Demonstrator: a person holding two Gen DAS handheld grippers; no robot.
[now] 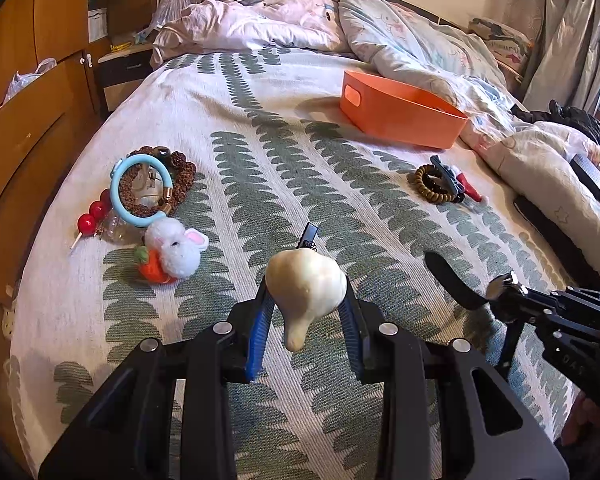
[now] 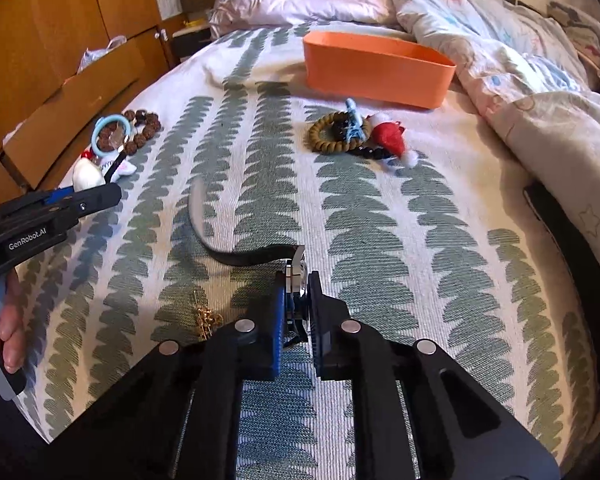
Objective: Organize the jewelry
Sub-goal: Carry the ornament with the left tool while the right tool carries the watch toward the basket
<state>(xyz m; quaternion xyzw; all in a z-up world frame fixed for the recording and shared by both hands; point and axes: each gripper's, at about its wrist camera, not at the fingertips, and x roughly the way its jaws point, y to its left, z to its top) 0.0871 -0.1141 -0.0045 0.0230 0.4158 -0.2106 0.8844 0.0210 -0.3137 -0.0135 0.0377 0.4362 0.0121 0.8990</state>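
My left gripper [image 1: 306,304] is shut on a cream pear-shaped hair clip [image 1: 306,284] and holds it above the bed. My right gripper [image 2: 298,300] is shut on a wristwatch [image 2: 294,276] by its metal case; the black strap [image 2: 220,240] curls out to the left. The watch strap also shows in the left wrist view [image 1: 452,280]. An orange bin [image 1: 400,110] sits far back on the bed, also in the right wrist view [image 2: 376,68]. A tan bead bracelet [image 2: 332,134] lies by a small Santa hat [image 2: 392,138]. A blue bangle [image 1: 134,188] lies on brown beads at left.
A white plush rabbit with a carrot [image 1: 176,254] and red beads [image 1: 94,216] lie by the blue bangle. A small gold chain [image 2: 206,320] lies near my right gripper. Rumpled duvets [image 1: 420,40] fill the back and right. Wooden cabinets [image 1: 28,80] stand at left.
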